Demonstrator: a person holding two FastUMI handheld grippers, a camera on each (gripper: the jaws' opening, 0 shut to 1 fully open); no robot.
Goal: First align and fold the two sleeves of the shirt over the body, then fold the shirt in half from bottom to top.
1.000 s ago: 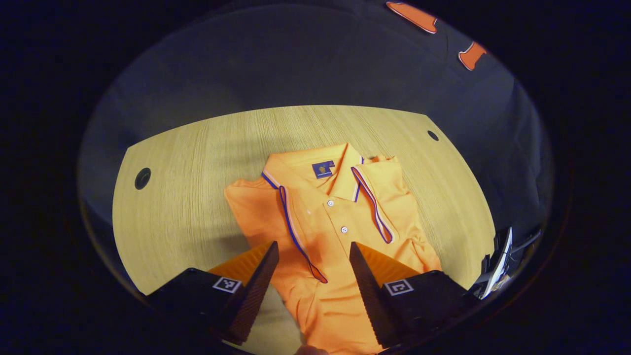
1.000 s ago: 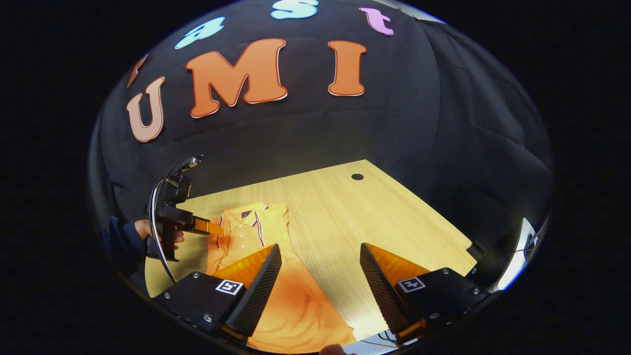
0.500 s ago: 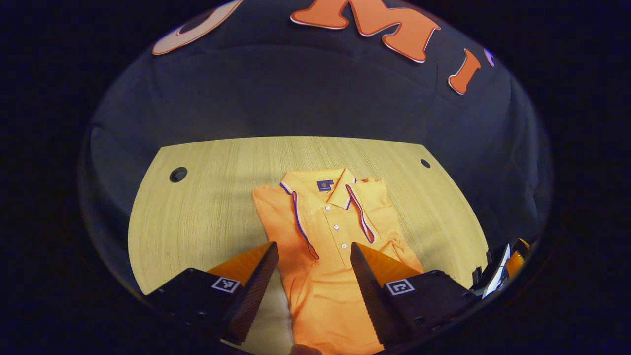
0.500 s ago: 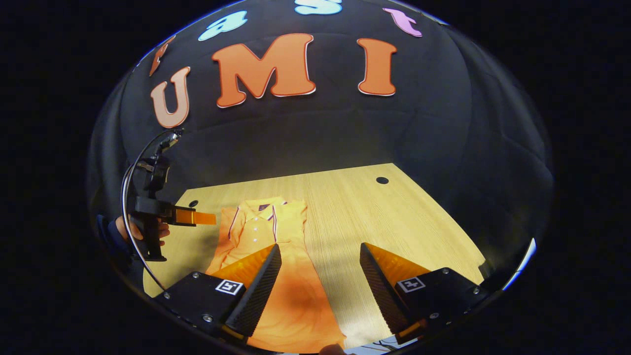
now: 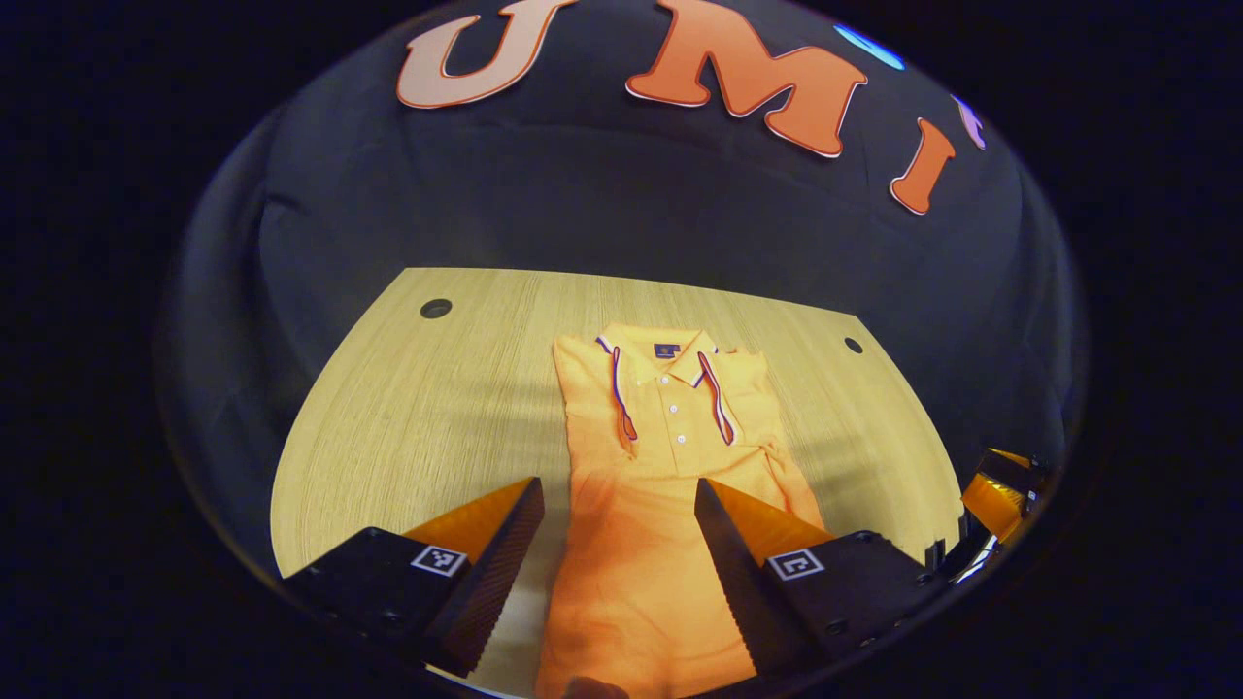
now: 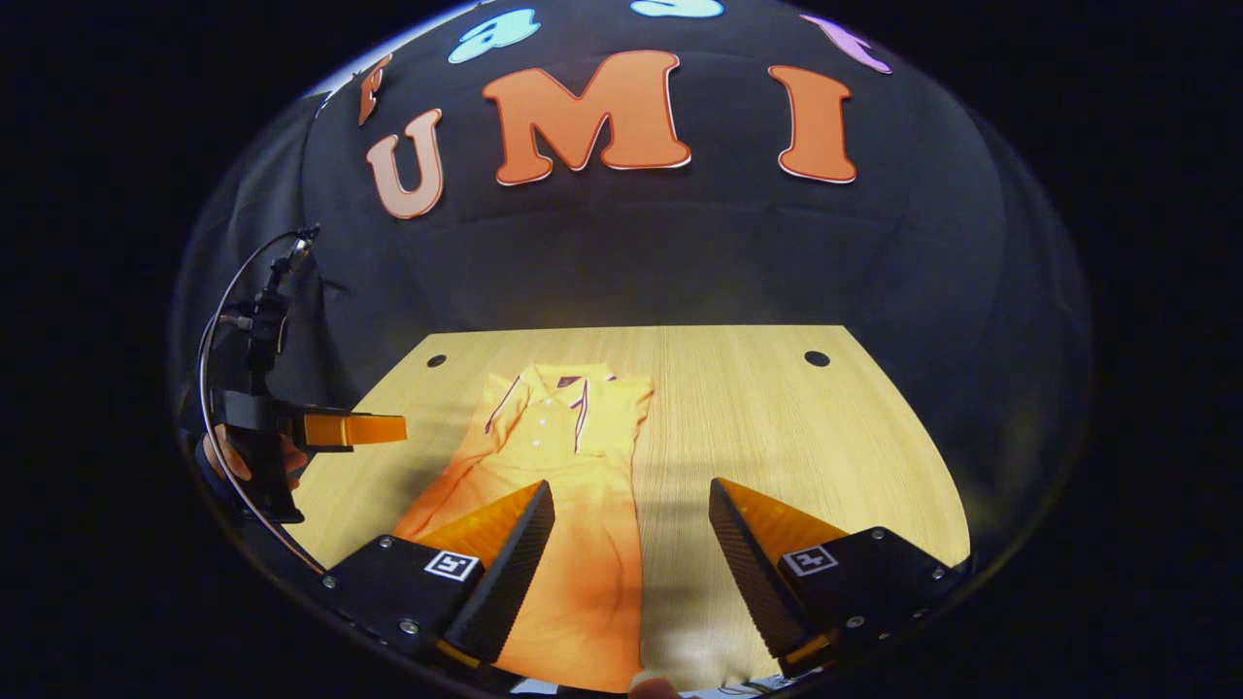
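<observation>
An orange polo shirt [image 5: 670, 427] lies flat on the wooden table [image 5: 437, 408], collar at the far end. Both sleeves are folded in over the body, their striped cuffs flanking the button placket. My left gripper [image 5: 617, 490] hovers open above the shirt's lower half, holding nothing. My right gripper [image 6: 631, 490] is open too, over the right side edge of the shirt [image 6: 563, 456] near the hem. In the right gripper view a hand [image 6: 243, 456] holds the left gripper [image 6: 340, 427] above the table's left side. The right gripper [image 5: 1000, 485] appears at the far right in the left gripper view.
Bare wood [image 6: 777, 437] stretches to the right of the shirt. Small round holes [image 5: 436, 309] [image 5: 854, 345] sit near the table's far corners. A cable [image 6: 209, 330] loops up from the left gripper. Black cloth closes the booth behind the table.
Both grippers have drawn back toward the near edge of the table and tilted up, so the shirt looks smaller and farther away. Both stayed open; the shirt has not moved.
</observation>
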